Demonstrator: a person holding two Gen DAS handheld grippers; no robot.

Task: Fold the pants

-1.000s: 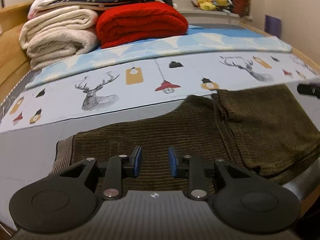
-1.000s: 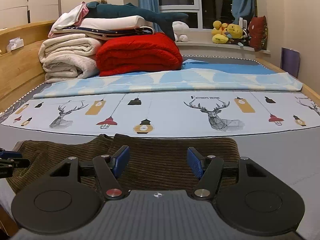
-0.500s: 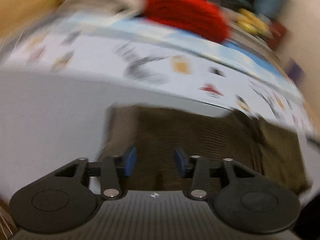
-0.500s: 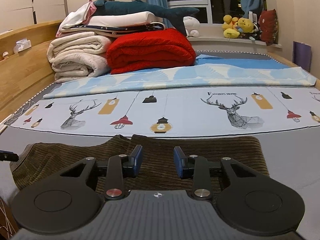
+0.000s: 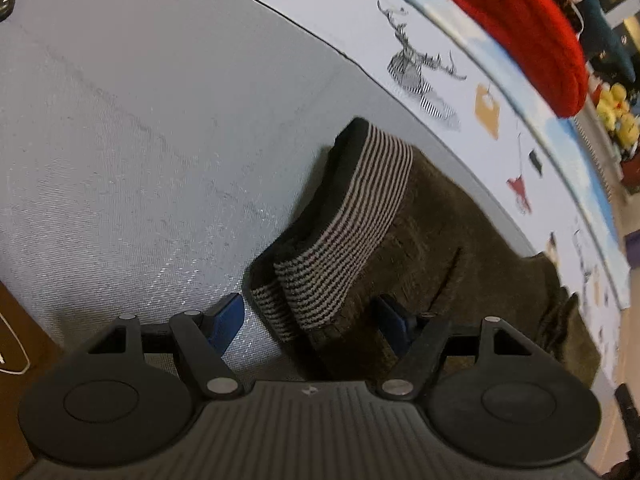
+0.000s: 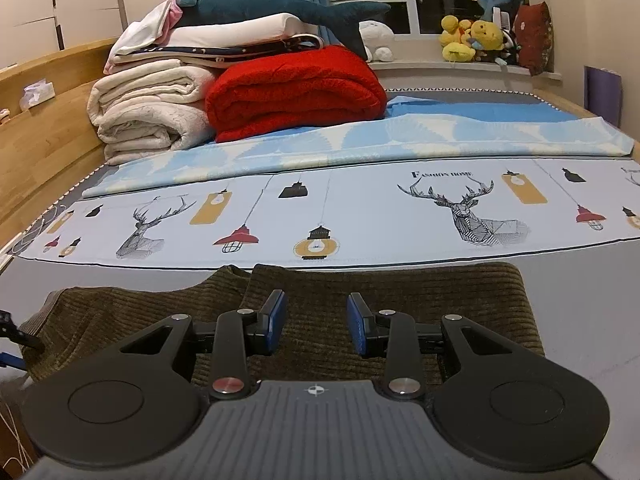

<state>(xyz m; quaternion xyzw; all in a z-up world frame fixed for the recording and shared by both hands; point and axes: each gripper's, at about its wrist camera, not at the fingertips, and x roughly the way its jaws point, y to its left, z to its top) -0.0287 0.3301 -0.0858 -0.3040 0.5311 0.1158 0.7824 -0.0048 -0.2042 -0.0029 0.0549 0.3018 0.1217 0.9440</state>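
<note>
Closest in, the left gripper (image 5: 312, 320) has its jaws spread wide on either side of the striped waistband (image 5: 352, 216), one pad on the grey sheet (image 5: 120, 120), the other over the brown cloth, nothing pinched yet. The right gripper (image 6: 316, 320) hovers low over the other half, jaws open a moderate gap and empty. The pants (image 6: 360, 300) lie flat along the near edge of the bed, already doubled leg on leg by the look of it. I'd say the waist end is about to be picked up for a fold across; that calls for closing on both waistband layers together. Farther back sit a red blanket (image 6: 296, 88) and cream bedding (image 6: 148, 112).
</note>
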